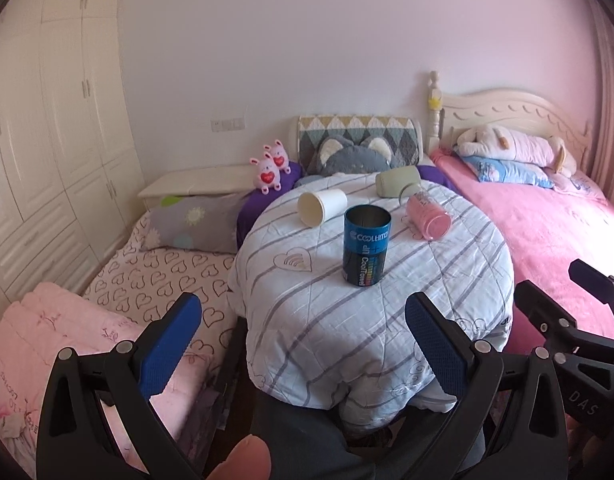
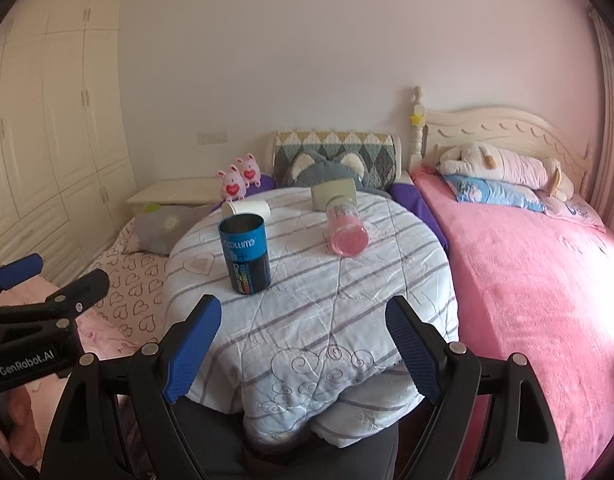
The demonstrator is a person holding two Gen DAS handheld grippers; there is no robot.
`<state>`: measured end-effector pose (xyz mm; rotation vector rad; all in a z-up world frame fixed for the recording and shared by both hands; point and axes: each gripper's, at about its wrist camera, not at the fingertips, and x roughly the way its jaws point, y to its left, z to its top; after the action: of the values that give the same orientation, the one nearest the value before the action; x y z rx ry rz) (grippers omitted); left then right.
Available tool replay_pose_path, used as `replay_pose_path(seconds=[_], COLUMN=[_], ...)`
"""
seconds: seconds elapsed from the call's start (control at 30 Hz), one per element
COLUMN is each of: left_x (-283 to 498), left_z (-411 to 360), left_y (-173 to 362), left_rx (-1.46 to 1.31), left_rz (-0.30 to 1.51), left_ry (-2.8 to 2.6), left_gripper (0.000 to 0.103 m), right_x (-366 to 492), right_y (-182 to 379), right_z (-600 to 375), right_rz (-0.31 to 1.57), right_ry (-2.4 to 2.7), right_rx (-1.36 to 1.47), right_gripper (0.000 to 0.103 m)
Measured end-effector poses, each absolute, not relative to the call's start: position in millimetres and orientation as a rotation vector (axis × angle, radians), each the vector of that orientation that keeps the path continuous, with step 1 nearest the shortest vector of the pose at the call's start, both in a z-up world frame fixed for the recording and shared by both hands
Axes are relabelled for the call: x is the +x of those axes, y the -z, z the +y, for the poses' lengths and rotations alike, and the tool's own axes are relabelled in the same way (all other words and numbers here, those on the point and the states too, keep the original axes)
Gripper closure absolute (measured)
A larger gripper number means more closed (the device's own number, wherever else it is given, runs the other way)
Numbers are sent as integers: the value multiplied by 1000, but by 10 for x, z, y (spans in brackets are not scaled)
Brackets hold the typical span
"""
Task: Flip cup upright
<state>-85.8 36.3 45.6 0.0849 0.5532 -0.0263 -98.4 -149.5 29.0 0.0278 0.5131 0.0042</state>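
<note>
A round table under a striped quilt (image 1: 371,320) (image 2: 307,312) bears several cups. A blue tin cup (image 1: 367,251) (image 2: 246,253) stands upright near the middle. A white paper cup (image 1: 322,207) (image 2: 246,209) lies on its side behind it. A pink glass cup (image 1: 428,217) (image 2: 345,228) lies on its side to the right. A green mug (image 1: 397,183) (image 2: 333,193) lies on its side at the back. My left gripper (image 1: 303,320) is open and empty, short of the table's near edge. My right gripper (image 2: 303,320) is open and empty, also at the near edge.
A pink bed (image 1: 547,240) (image 2: 539,280) lies right of the table. A heart-print bed (image 1: 159,280) (image 2: 127,292) with pillows lies left. Plush toys (image 1: 269,168) (image 2: 239,178) and a grey cushion (image 1: 351,156) sit behind the table. White wardrobes (image 1: 47,140) line the left wall.
</note>
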Motion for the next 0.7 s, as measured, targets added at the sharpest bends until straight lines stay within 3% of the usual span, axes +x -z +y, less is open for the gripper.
replay_pose_path(seconds=[0.7], left_x=[-807], left_z=[279], left_y=[-395], left_rx=[91], left_rz=[584], left_ry=[31], left_gripper=[0], right_x=[-978], right_y=[-156], right_z=[-1564], right_rz=[544], right_ry=[-10], right_rx=[54], right_gripper=[18])
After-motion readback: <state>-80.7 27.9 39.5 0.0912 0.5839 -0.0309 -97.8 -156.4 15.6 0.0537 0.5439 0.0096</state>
